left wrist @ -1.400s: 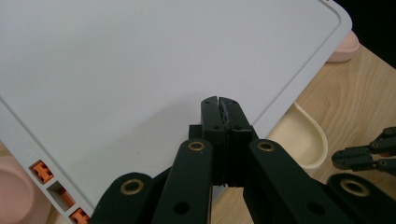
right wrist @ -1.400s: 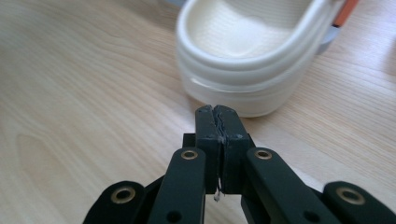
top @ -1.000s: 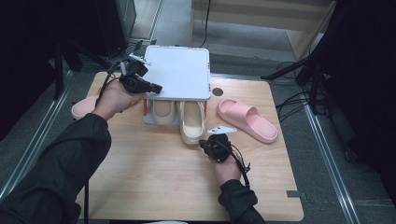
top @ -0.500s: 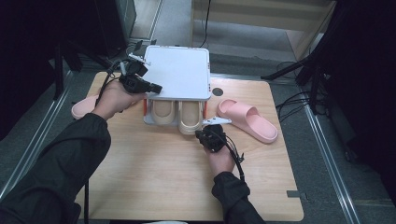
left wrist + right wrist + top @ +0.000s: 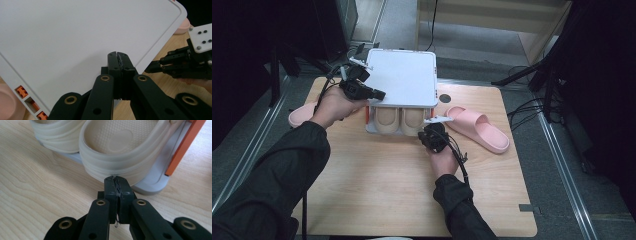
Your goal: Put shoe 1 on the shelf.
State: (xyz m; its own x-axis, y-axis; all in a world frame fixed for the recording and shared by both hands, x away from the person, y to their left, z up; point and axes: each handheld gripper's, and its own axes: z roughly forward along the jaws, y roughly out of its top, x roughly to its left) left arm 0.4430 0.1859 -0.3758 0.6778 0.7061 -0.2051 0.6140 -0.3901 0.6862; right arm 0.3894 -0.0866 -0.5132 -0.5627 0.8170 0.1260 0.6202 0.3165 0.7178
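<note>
The person's left forearm, in a dark sleeve, comes in from the lower left and angles up across the table. The left hand [image 5: 333, 106] holds the left gripper [image 5: 378, 93] level, pointing to the right, its two black jaws pressed together with nothing between them. The right forearm rises from the bottom edge. The right hand [image 5: 445, 161] holds the right gripper [image 5: 428, 133] pointing away from the person, jaws closed tip to tip.

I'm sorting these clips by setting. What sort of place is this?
Probably a lab or workshop recording station: a bare wooden table on a grey floor, cables and stand legs around it, and a small white shoe rack with slippers as props.
</note>
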